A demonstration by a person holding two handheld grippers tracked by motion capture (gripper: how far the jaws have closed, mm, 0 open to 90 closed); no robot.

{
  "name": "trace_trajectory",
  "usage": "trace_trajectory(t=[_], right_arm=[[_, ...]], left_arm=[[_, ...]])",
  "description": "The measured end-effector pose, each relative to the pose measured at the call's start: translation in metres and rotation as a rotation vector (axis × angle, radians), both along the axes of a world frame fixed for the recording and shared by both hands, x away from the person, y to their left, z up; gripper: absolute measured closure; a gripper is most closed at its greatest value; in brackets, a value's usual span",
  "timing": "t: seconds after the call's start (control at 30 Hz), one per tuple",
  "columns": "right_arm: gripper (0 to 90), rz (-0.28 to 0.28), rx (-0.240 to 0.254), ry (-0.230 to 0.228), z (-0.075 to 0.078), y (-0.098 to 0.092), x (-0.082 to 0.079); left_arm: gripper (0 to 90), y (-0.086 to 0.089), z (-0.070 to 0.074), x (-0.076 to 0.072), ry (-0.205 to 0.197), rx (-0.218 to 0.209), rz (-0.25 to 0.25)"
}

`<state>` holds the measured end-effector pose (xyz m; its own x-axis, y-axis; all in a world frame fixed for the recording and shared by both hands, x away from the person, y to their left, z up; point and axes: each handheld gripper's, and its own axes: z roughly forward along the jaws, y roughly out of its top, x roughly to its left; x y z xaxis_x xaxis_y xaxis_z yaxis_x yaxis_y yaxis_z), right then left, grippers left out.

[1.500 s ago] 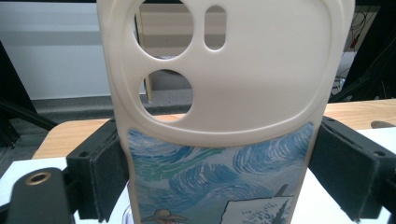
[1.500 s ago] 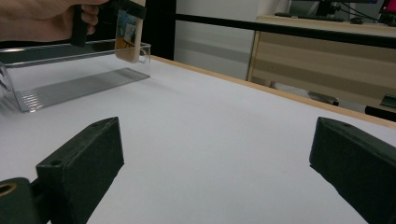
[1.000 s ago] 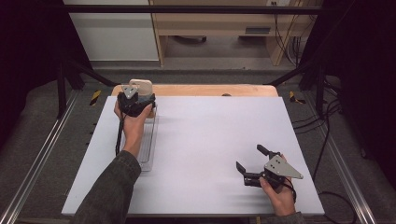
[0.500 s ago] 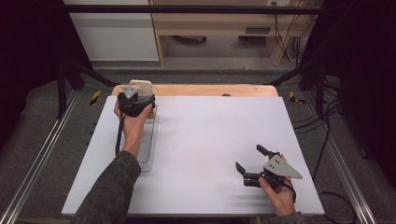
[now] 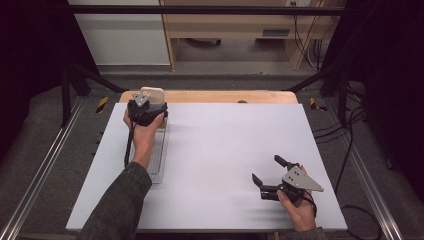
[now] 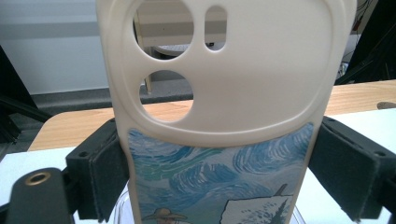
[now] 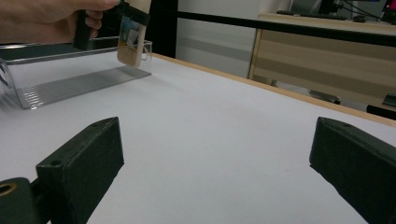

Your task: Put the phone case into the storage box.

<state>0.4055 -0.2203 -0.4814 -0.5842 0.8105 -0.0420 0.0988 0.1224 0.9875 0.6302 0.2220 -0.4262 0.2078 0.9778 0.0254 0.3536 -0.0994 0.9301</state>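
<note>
Placement of the cream silicone phone case with a painted swirling-sky print point(image 6: 219, 116) appears to be the step in hand; judge it as a lowering into, or a lift out of, the clear ribbed plastic tray point(image 5: 157, 160) at the left of the white bench point(image 5: 225, 145).

1. Check the grip. Your left claw point(image 5: 145, 111) is closed on the case: in the left gripper view its 2 black padded jaws press the 2 long edges of the case, just below the raised camera panel with its 3 cut-outs. The case stands upright, camera end up, over the far end of the tray, close to the wooden strip point(image 5: 210, 97) along the bench's back edge. Whether its lower edge touches the tray floor cannot be told.

2. Keep the case vertical. Soft silicone will likely bow if you squeeze harder, so hold the present pressure and no more.

3. Move straight along the case's long axis. The tray's end wall sits just beside the case in the right gripper view; a sideways drift could catch it and shift the light tray.

4. Keep your right claw point(image 5: 270, 176) where it rests, jaws wide apart and holding nothing, near the front right of the bench and well apart from the tray. Bring it across only if the tray needs steadying.
</note>
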Motion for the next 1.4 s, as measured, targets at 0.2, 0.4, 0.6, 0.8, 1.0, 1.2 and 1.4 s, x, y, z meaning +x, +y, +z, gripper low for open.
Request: trace_trajectory(t=[0.2,0.4,0.6,0.8,1.0,1.2,1.4], right_arm=[[2.9,0.0,0.0,0.001,0.0,0.0,0.0],[2.9,-0.001,0.0,0.001,0.0,0.0,0.0],[2.9,0.0,0.0,0.002,0.0,0.0,0.0],[2.9,0.0,-0.001,0.004,0.0,0.0,0.0],[2.9,0.001,-0.002,0.004,0.0,0.0,0.0],[2.9,0.0,0.0,0.006,0.0,0.0,0.0],[2.9,0.0,-0.003,0.007,-0.001,0.0,0.0]], left_arm=[[11.7,0.0,-0.001,0.001,0.004,0.005,0.001],[11.6,0.0,-0.002,0.001,0.007,0.014,0.0],[11.6,0.001,-0.004,0.001,0.016,0.018,0.001],[11.6,0.0,-0.006,0.001,0.022,0.015,0.001],[11.6,0.001,-0.007,0.001,0.025,0.0,0.005],[11.6,0.001,-0.009,0.001,0.033,0.0,0.003],[11.6,0.001,-0.011,0.001,0.032,-0.007,0.003]])
